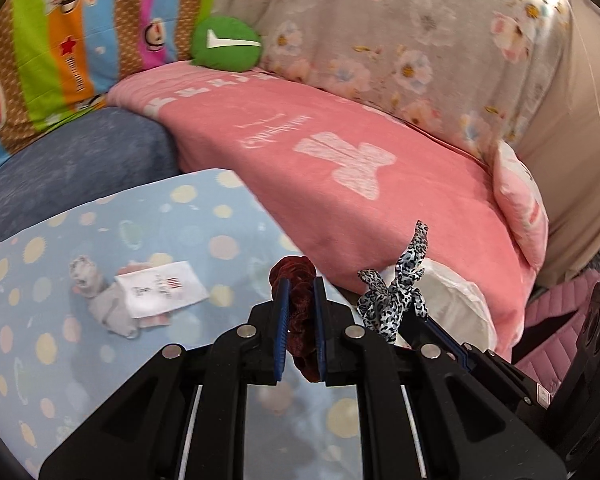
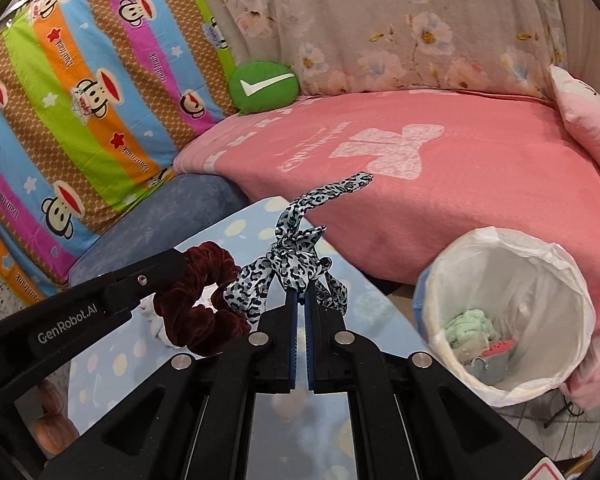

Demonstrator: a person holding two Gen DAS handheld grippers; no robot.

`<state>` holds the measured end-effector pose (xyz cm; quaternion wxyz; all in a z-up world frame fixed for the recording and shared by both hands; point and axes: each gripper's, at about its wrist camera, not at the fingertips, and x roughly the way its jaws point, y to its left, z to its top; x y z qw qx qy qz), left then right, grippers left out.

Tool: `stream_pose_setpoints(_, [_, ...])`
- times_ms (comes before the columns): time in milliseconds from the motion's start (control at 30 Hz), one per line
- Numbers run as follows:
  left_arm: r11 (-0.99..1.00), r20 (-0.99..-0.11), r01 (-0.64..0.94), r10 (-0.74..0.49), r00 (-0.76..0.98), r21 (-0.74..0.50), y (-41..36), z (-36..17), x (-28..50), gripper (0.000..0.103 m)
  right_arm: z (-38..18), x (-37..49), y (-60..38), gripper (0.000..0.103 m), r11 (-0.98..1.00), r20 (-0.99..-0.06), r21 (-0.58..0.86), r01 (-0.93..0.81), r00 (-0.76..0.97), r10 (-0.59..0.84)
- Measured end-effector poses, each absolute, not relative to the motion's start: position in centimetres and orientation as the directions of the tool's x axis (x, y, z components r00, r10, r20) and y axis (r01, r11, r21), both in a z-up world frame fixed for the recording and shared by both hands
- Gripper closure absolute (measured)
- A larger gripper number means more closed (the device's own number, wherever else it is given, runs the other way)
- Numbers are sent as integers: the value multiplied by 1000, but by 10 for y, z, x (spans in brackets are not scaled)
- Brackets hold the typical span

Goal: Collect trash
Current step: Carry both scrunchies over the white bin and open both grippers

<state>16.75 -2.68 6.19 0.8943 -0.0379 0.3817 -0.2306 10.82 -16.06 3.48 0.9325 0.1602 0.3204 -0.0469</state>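
My left gripper (image 1: pixel 300 288) is shut on a dark red velvet scrunchie (image 1: pixel 298 312), held above the table; it also shows in the right wrist view (image 2: pixel 196 304). My right gripper (image 2: pixel 301 300) is shut on a leopard-print hair tie (image 2: pixel 296 256), which also shows in the left wrist view (image 1: pixel 396 296), just right of the scrunchie. A bin lined with a white bag (image 2: pixel 512 264) stands to the right, with green and red scraps inside. A crumpled tissue (image 1: pixel 100 296) and a white paper slip (image 1: pixel 160 288) lie on the dotted blue tablecloth (image 1: pixel 80 360).
A pink blanket (image 2: pixel 480 184) covers the sofa behind. A green round cushion (image 2: pixel 264 88), a striped monkey-print cover (image 2: pixel 80 100), a floral cover (image 2: pixel 420 32) and a blue cushion (image 1: pixel 80 160) surround it. A pink pillow (image 2: pixel 588 120) lies at right.
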Motion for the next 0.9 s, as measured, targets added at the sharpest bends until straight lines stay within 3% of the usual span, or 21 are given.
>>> stream_pose_setpoints(667, [761, -693, 603, -570, 441, -241, -215, 41, 140, 89, -5, 33, -321, 100, 834, -649, 312, 455, 743, -162])
stream_pose_setpoints(733, [762, -695, 603, -565, 444, -235, -223, 42, 141, 82, -10, 33, -327, 100, 827, -658, 310, 469, 734, -170])
stream_pose_setpoints(800, [770, -689, 598, -559, 461, -224, -225, 45, 142, 50, -15, 32, -332, 100, 822, -664, 310, 477, 727, -171])
stream_pose_setpoints(900, [786, -674, 585, -544, 500, -199, -220, 48, 140, 47, -20, 34, -335, 100, 819, -670, 310, 482, 723, -171])
